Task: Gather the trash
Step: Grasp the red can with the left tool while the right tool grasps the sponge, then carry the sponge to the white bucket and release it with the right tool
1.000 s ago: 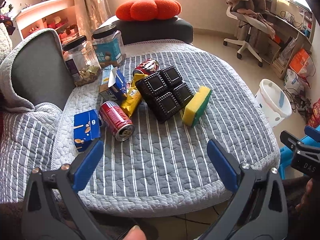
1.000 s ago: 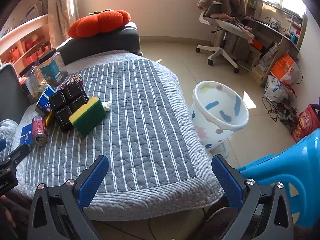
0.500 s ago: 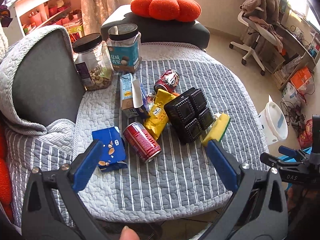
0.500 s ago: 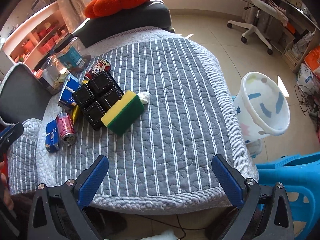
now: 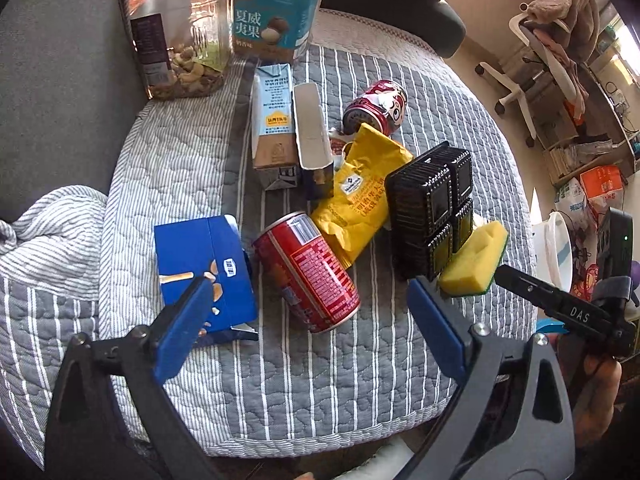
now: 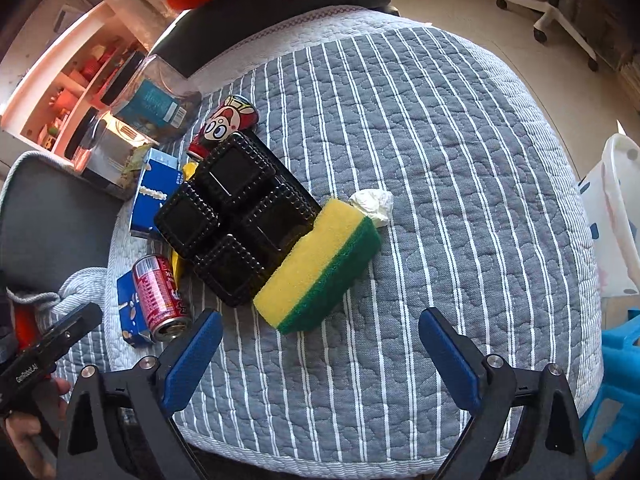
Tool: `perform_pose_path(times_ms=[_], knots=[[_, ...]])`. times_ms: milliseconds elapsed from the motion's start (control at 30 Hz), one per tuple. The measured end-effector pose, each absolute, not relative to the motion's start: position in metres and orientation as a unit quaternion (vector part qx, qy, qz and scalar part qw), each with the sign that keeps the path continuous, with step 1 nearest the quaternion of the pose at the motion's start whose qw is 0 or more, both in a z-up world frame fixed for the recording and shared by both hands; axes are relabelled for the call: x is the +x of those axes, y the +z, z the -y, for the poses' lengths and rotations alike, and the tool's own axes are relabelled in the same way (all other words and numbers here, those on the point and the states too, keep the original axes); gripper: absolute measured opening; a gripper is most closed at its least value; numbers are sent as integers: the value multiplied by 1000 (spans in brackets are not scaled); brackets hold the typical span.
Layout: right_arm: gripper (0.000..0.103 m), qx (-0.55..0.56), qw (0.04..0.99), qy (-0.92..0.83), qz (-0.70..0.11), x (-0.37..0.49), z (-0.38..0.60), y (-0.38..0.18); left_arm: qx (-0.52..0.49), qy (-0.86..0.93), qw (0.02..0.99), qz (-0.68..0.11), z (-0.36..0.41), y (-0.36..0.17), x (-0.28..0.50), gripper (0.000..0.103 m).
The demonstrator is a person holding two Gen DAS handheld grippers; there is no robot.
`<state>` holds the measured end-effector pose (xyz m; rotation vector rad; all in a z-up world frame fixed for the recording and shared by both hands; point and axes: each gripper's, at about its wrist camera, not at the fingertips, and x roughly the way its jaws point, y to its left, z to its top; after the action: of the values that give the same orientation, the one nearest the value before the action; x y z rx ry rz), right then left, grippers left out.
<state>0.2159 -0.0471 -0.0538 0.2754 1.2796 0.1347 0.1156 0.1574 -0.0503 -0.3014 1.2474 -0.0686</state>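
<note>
Trash lies on a grey striped quilted surface (image 5: 360, 380). A red can (image 5: 306, 266) lies on its side, flanked by a blue box (image 5: 204, 256), a yellow wrapper (image 5: 360, 196), a milk carton (image 5: 274, 128) and a second red can (image 5: 378, 108). A black plastic tray (image 5: 434, 208) leans beside a yellow-green sponge (image 6: 320, 266). A crumpled white tissue (image 6: 374, 204) lies behind the sponge. My left gripper (image 5: 310, 314) is open, just short of the red can. My right gripper (image 6: 320, 344) is open, just short of the sponge.
Two nut jars (image 5: 224, 20) stand at the back left by a grey cushion (image 5: 52, 92). A white patterned bin (image 6: 620, 208) stands on the floor to the right, by a blue stool (image 6: 616, 360). An office chair (image 5: 536, 60) is behind.
Both grippers have moved forward and down toward the surface. The left now frames the red can closely; the right has closed in on the sponge. Both stay open.
</note>
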Motion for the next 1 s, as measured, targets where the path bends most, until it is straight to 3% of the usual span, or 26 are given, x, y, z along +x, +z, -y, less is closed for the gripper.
perform_pose_path(times_ms=[133,233,300,433,500,767,1000], knots=[[86,132,780,60,-609,237,40,-76,-131,-26,798,-588,-152,-61,128,88],[73,140,771,54,-619,244,41,-90,-133,-20,783,-608,-150,-78,135,79],[56,144,766,53,-624,245,44,-95,-145,-14,773,-618,-152,-88,137,75],[45,146,764,58,-626,242,47,-96,-154,-7,761,-630,-154,-101,140,67],[33,137,767,63,-623,238,48,-91,-158,-4,757,-634,-154,-105,141,66],[30,125,785,73,-603,219,64,-68,-185,-3,731,-657,-149,-121,138,57],[30,144,798,61,-581,202,104,-44,-179,-12,754,-632,-140,-104,132,56]])
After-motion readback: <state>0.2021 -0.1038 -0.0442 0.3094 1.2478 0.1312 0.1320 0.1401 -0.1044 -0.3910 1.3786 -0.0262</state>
